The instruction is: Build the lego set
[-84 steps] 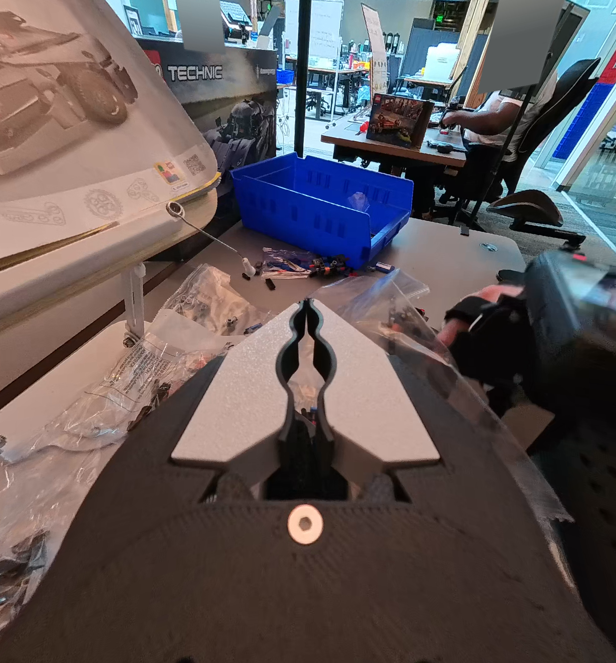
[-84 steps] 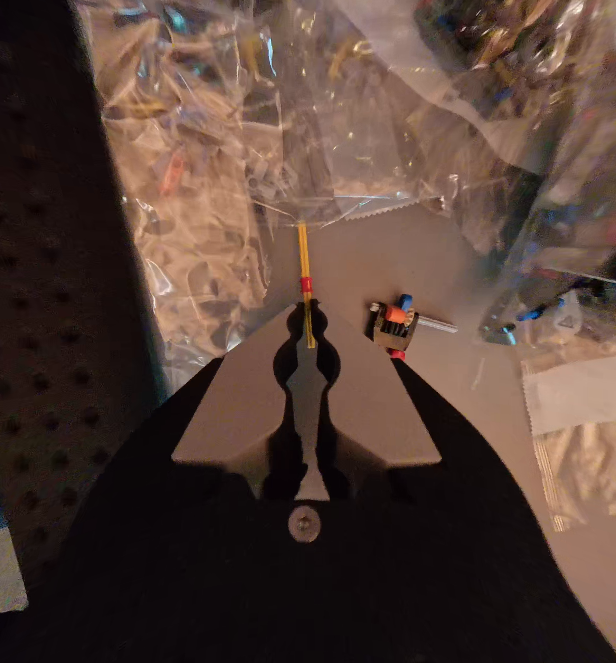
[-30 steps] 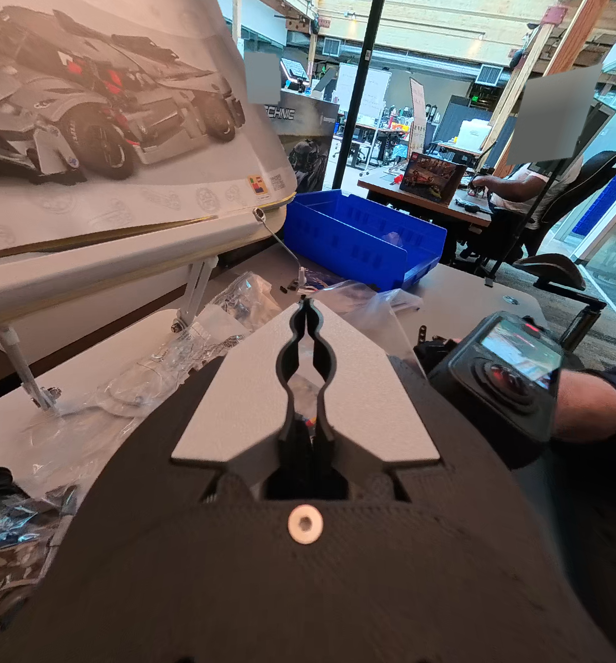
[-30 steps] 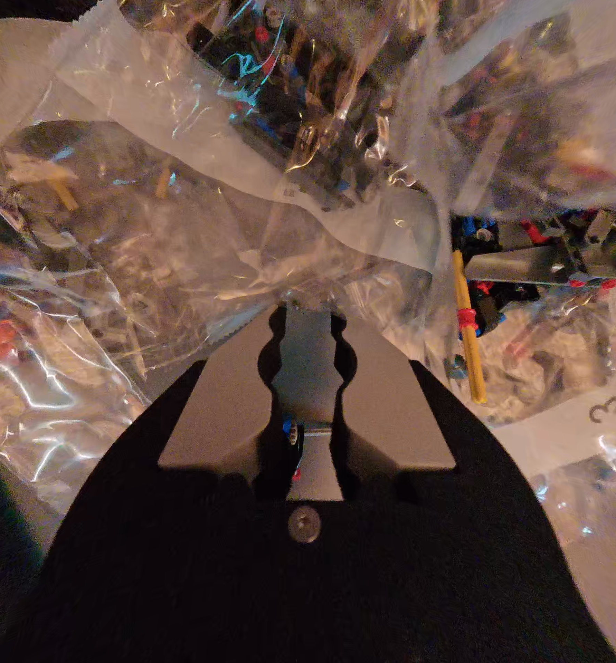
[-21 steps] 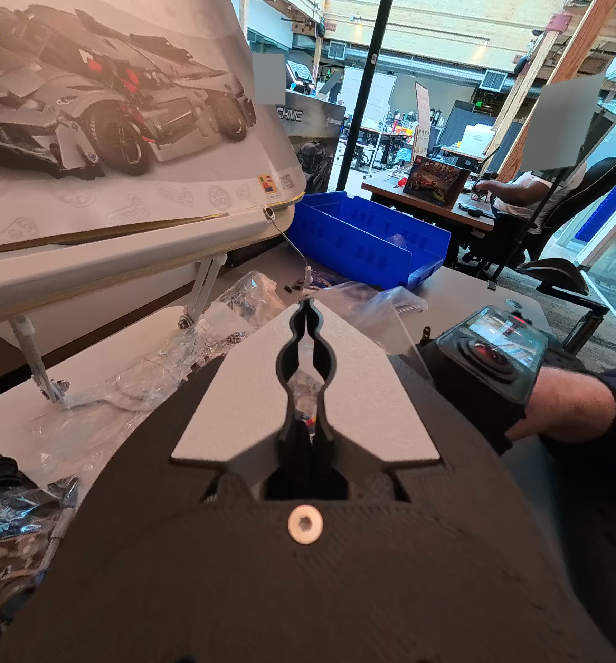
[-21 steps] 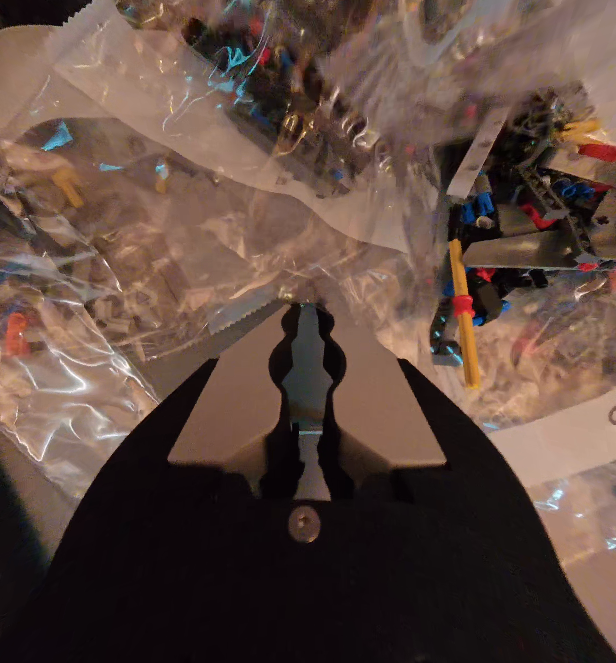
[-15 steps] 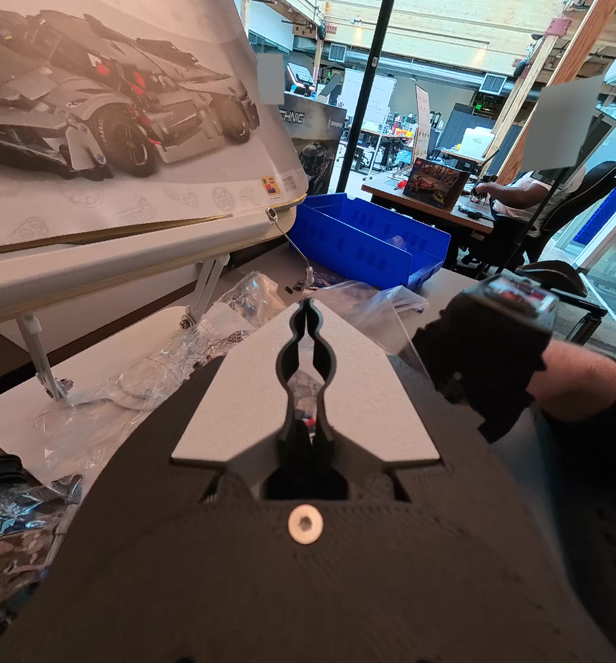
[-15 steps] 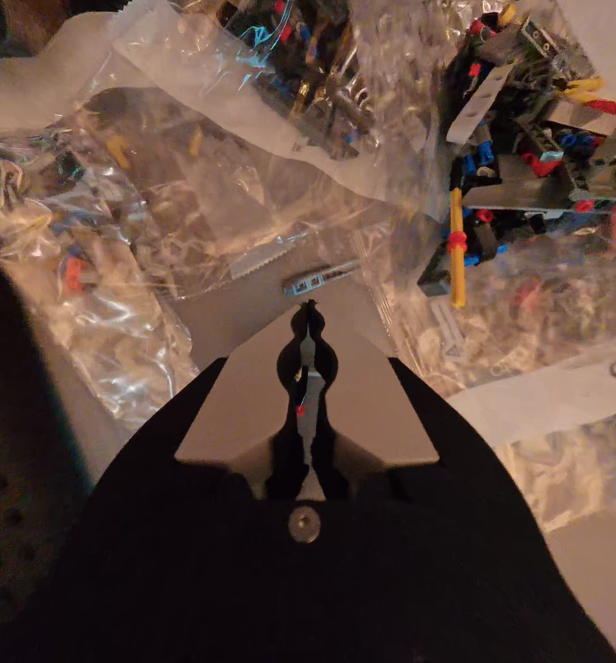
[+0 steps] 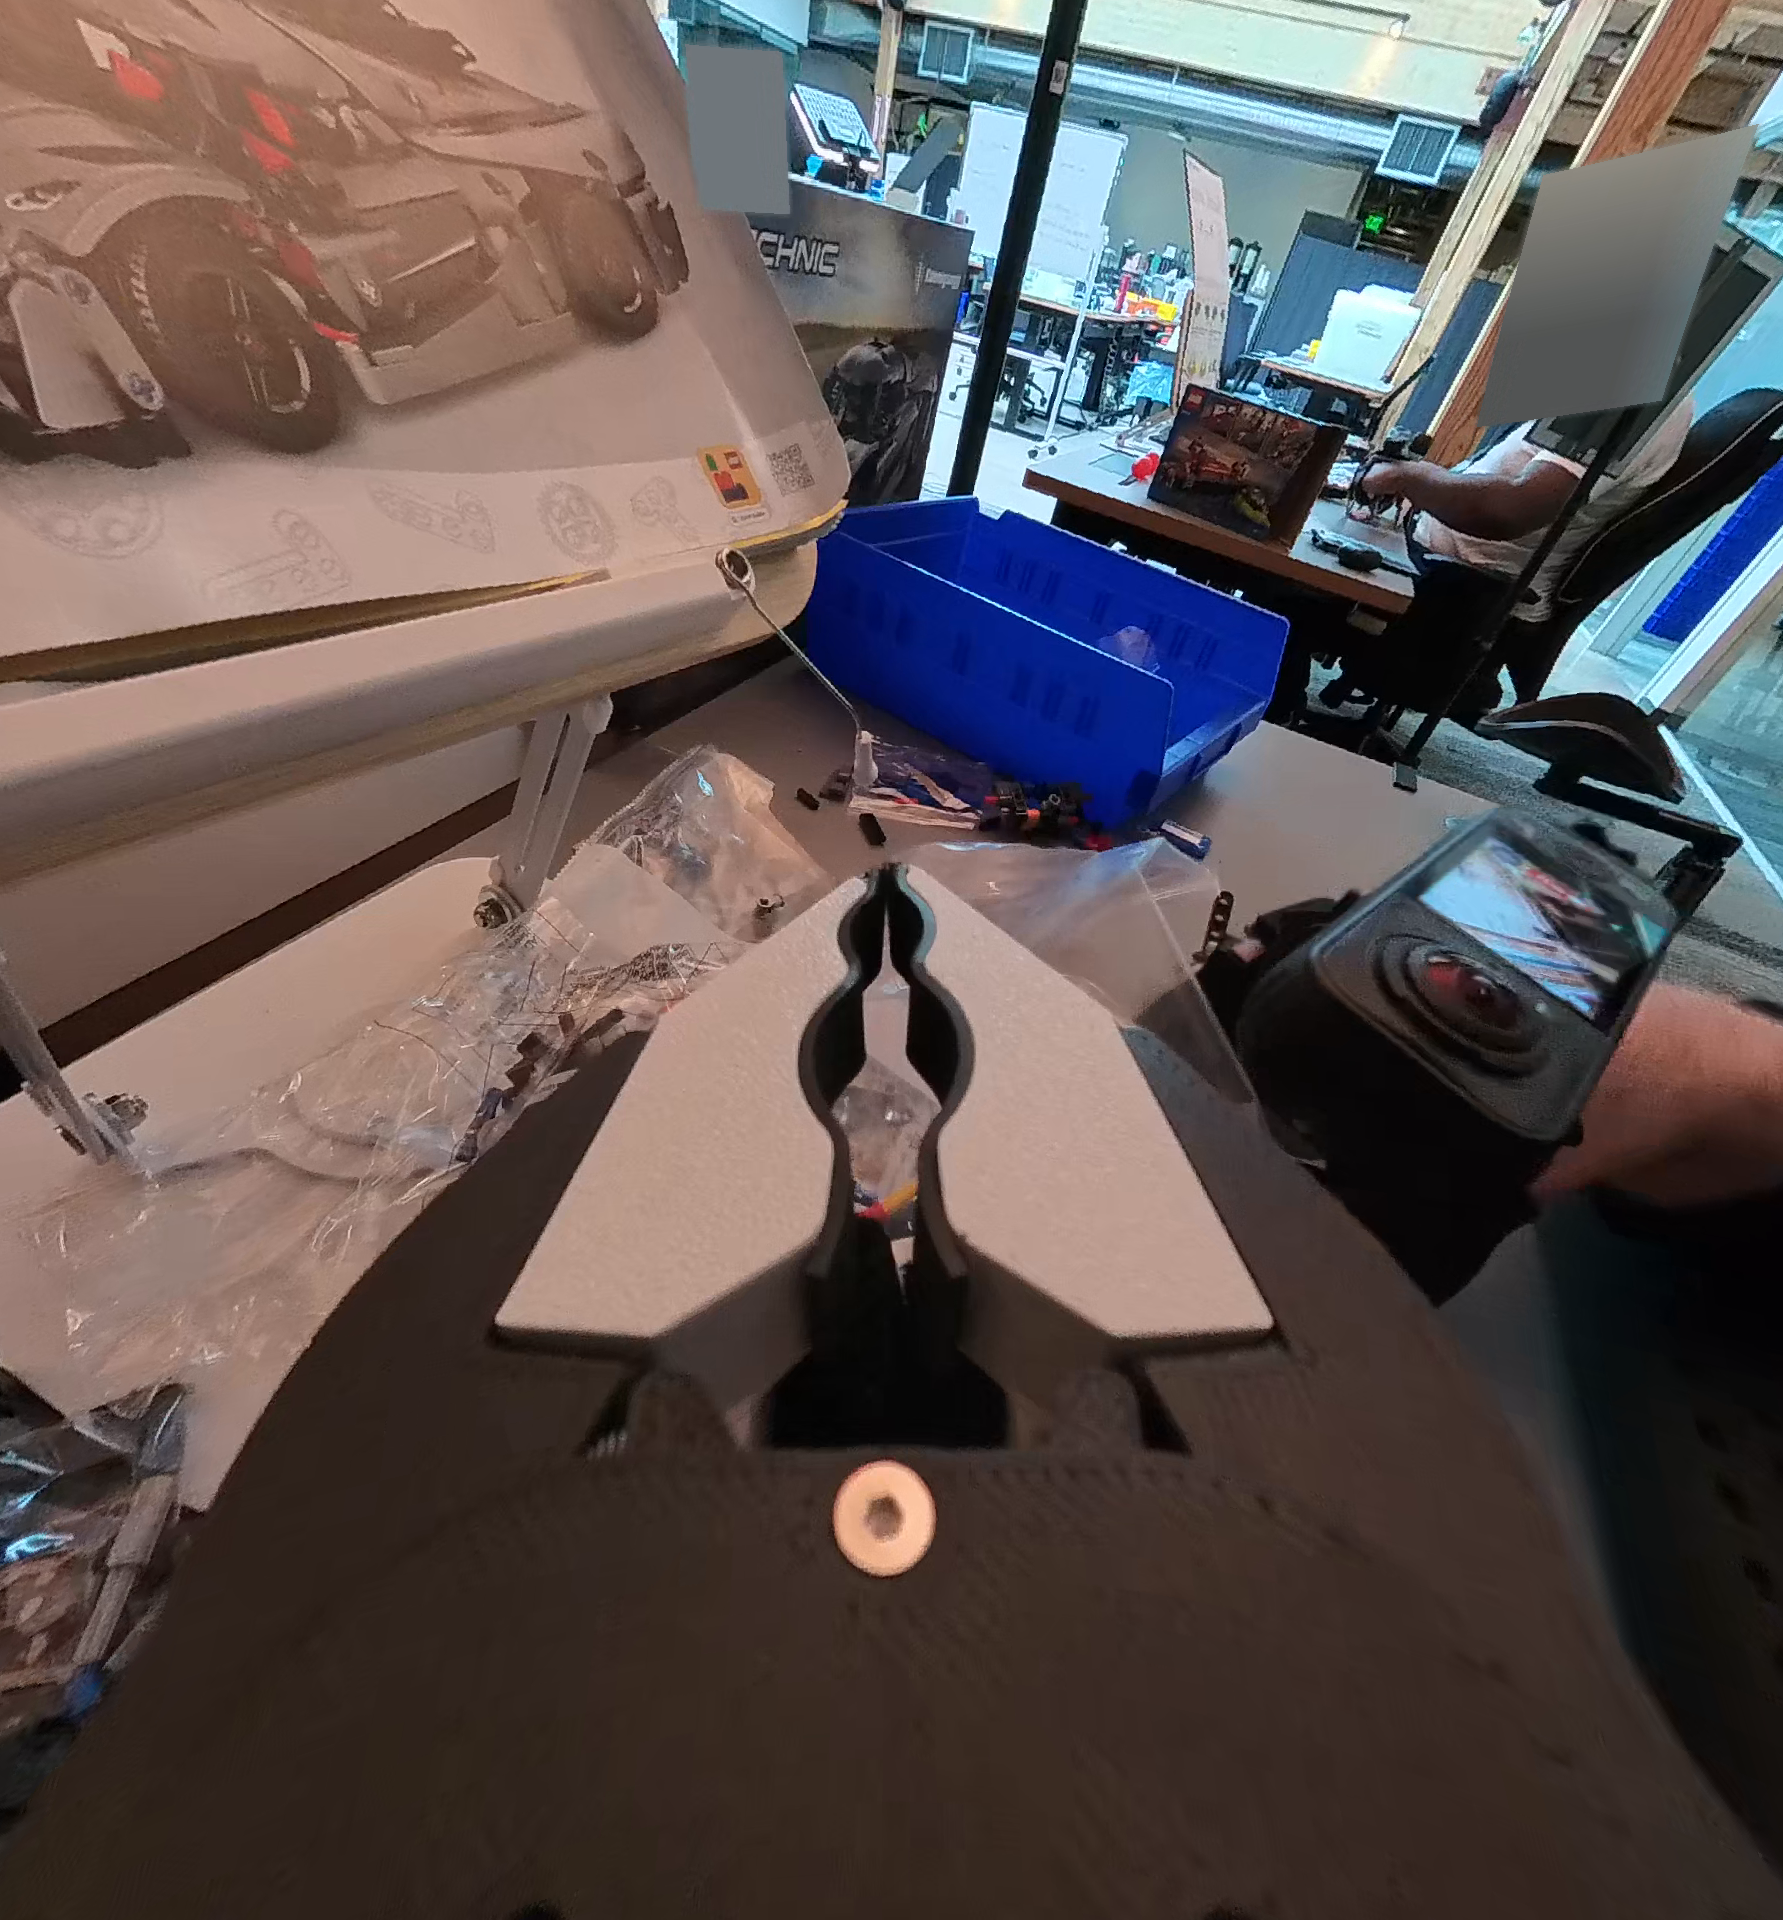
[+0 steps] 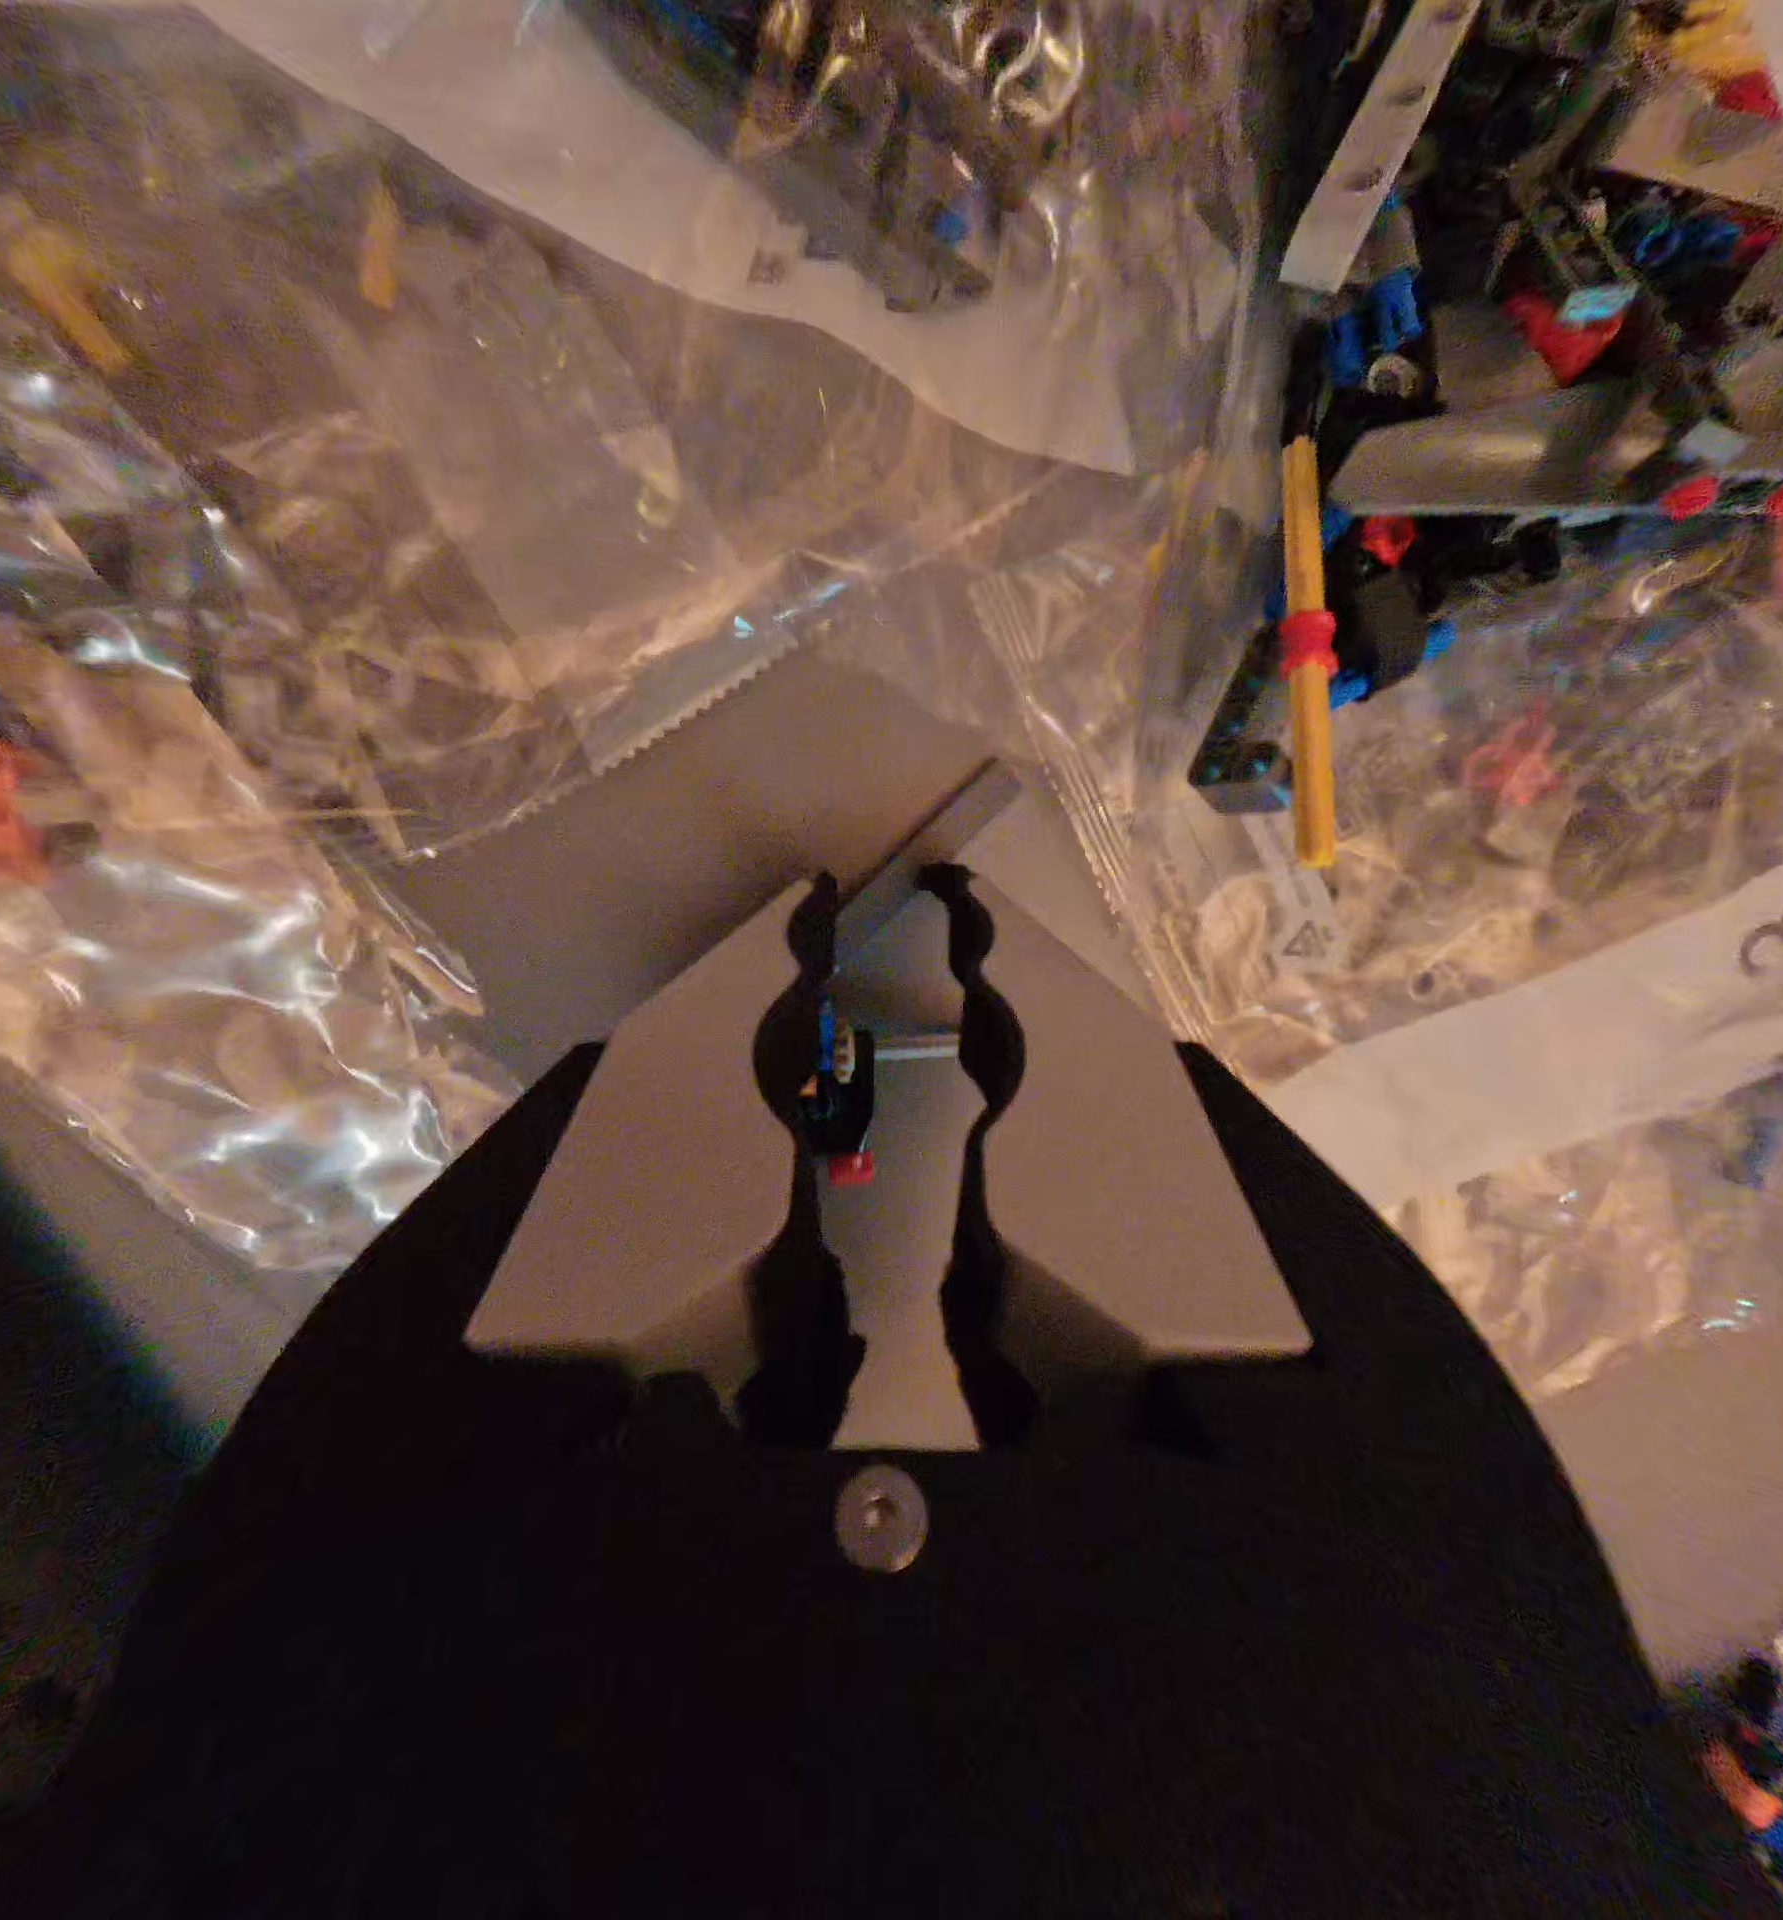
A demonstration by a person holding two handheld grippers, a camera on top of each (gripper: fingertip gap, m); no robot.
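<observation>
— Over the bench [image 9: 1313, 831], what does the left claw [image 9: 885, 883] show?
— Tips pinched together, a clear bag [image 9: 1063, 914] ahead.
— And the right claw [image 10: 876, 883]?
— Parted, straddling a grey beam [image 10: 928, 831]; the yellow axle [image 10: 1308, 665] sits right.

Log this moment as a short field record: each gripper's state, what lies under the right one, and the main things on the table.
left gripper: shut, nothing visibly held
right gripper: open, empty, fingers pointing down at the table
below right gripper: small dark assembly with red and blue bits; flat grey piece at the tips
yellow axle: carries a red bush, lies by the partly built model
parts bags: clear plastic, mostly unopened, all around
blue bin: far side of table
instruction booklet: propped on a white stand
</observation>
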